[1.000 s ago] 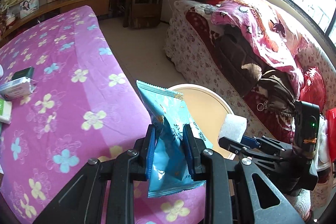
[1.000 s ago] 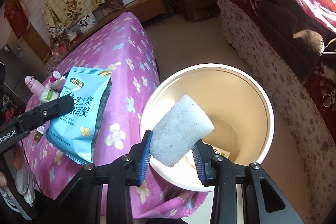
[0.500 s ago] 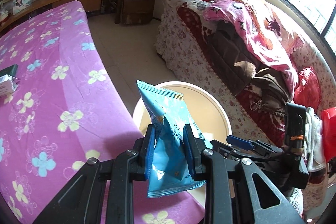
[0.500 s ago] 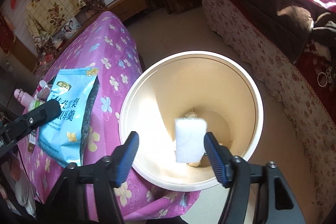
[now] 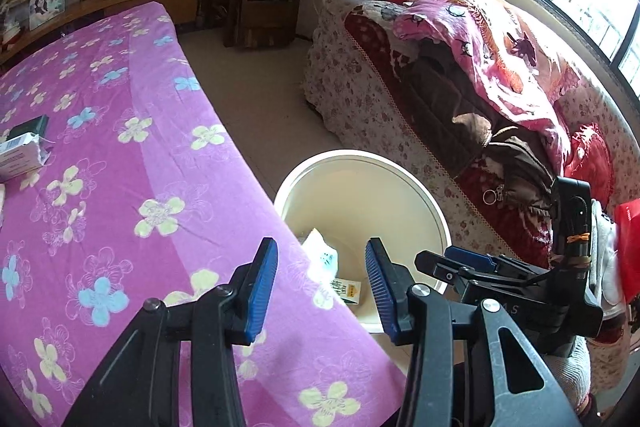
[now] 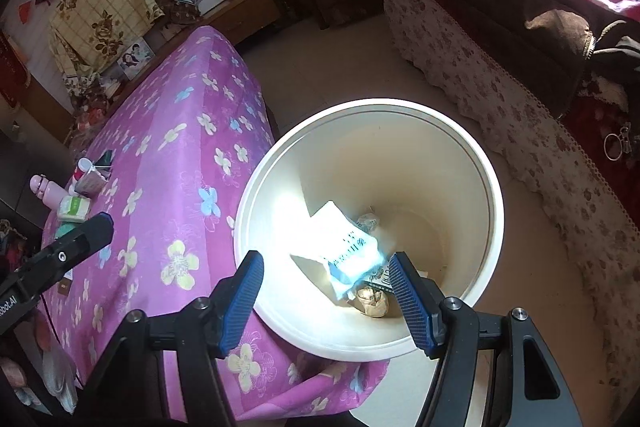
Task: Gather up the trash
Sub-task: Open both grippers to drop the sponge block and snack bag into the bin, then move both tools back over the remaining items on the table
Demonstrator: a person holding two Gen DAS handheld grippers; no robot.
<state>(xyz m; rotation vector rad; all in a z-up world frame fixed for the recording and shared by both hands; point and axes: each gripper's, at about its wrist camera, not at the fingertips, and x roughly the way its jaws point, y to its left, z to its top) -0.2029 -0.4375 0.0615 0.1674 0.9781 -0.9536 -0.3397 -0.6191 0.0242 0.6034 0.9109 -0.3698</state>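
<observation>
Dropped from opening left fingers point(image 5: 320, 283), blue packet point(image 6: 352, 259) lies in bin point(image 6: 494, 203); right fingers point(image 6: 328, 291) released.

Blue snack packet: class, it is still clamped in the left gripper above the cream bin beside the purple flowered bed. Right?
Not quite. The left gripper is empty, its jaws opening; the blue snack packet lies inside the cream bin, as the right wrist view shows.

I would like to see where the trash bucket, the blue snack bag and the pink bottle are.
trash bucket point(image 6: 494, 195): right wrist view, right side of its white rim.
blue snack bag point(image 6: 352, 259): right wrist view, printed face, inside the bucket.
pink bottle point(image 6: 50, 191): right wrist view, its body.
</observation>
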